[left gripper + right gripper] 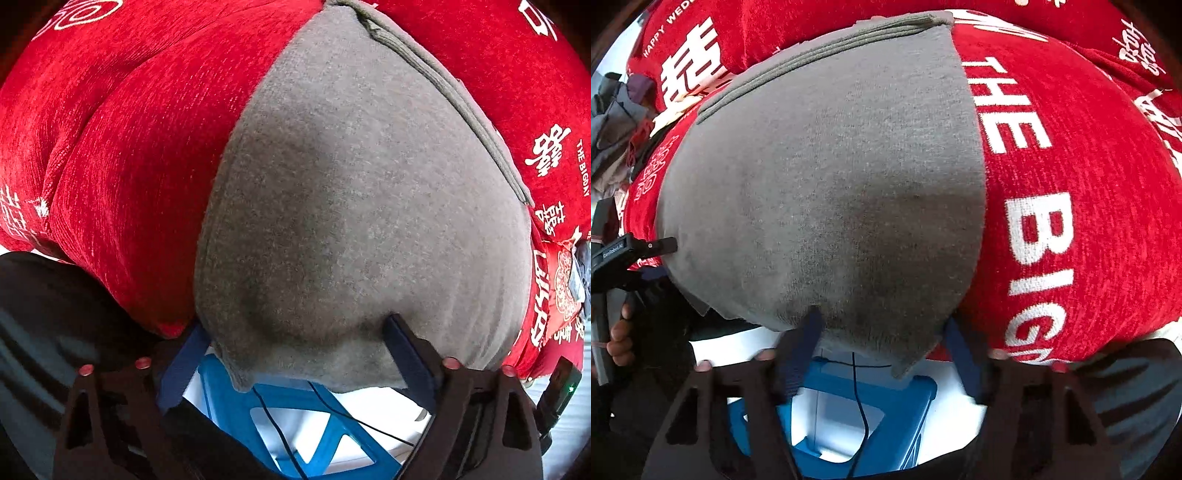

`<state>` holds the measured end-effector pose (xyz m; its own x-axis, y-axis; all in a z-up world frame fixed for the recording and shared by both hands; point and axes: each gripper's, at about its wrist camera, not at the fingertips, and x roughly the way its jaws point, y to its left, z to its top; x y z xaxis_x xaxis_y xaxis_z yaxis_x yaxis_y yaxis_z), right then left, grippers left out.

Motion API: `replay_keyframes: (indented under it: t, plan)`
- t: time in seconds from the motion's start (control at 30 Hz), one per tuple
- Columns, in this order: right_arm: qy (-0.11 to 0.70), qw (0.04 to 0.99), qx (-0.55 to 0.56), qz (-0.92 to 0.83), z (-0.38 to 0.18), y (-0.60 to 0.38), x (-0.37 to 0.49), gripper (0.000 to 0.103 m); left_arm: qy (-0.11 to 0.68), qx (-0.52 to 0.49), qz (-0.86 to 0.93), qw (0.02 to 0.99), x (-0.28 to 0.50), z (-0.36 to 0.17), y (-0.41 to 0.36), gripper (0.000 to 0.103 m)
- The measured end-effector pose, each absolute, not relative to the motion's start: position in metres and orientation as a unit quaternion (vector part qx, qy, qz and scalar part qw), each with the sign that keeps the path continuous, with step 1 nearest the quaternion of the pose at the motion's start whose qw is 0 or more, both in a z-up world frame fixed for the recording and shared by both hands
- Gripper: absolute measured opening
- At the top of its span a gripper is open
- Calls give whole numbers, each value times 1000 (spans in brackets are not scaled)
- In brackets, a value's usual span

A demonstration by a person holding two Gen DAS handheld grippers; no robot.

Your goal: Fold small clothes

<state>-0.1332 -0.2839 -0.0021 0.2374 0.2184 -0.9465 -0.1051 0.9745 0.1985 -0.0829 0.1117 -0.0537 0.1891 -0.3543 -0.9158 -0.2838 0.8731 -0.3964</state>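
A small grey garment [351, 192] lies flat on a red cloth with white lettering [122, 155], its ribbed hem at the far side. Its near edge hangs over the table's edge. My left gripper [295, 325] is open and straddles that near edge: one blue fingertip [192, 347] sits at the left corner, the other rests on the fabric. In the right wrist view the same grey garment [827, 177] fills the middle. My right gripper [882, 317] stands half closed around its hanging near right corner, and the pads do not visibly pinch the fabric.
A blue plastic stool [236, 406] and a black cable [860, 406] lie below the table edge. A pile of dark clothes [613, 122] sits at the far left of the red cloth [1089, 184]. A hand [618, 336] holds the other gripper's handle at the left.
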Motion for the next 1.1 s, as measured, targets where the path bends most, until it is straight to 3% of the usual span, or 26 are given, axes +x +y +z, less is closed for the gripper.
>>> replay_keyframes:
  t: [0.07, 0.17, 0.3, 0.47, 0.63, 0.77, 0.93, 1.03, 1.1]
  plan:
    - [610, 783, 51, 111, 0, -287, -135, 43, 635, -248, -25, 731, -82, -51, 108, 84]
    - [615, 778, 56, 118, -1, -287, -133, 42, 635, -246, -25, 731, -81, -52, 108, 84]
    - [618, 773, 67, 126, -2, -283, -130, 59, 636, -241, -19, 733, -83, -53, 109, 88]
    - [620, 775, 62, 101, 2, -282, -130, 60, 619, -148, 36, 771, -91, -27, 93, 88]
    - [566, 823, 17, 46, 41, -279, -124, 66, 562, -40, 37, 825, -95, 11, 54, 88]
    - [523, 851, -17, 39, 92, -252, -100, 66, 569, -36, 8, 822, -74, 9, 29, 88]
    - [483, 866, 81, 100, 201, -229, -90, 66, 582, -56, 2, 811, -45, 2, 20, 88]
    - [463, 870, 104, 135, 268, -208, -96, 74, 589, -62, 13, 805, -36, -3, 21, 88]
    - [439, 881, 91, 151, 302, -189, -108, 81, 583, -20, 18, 812, -37, -3, 11, 97]
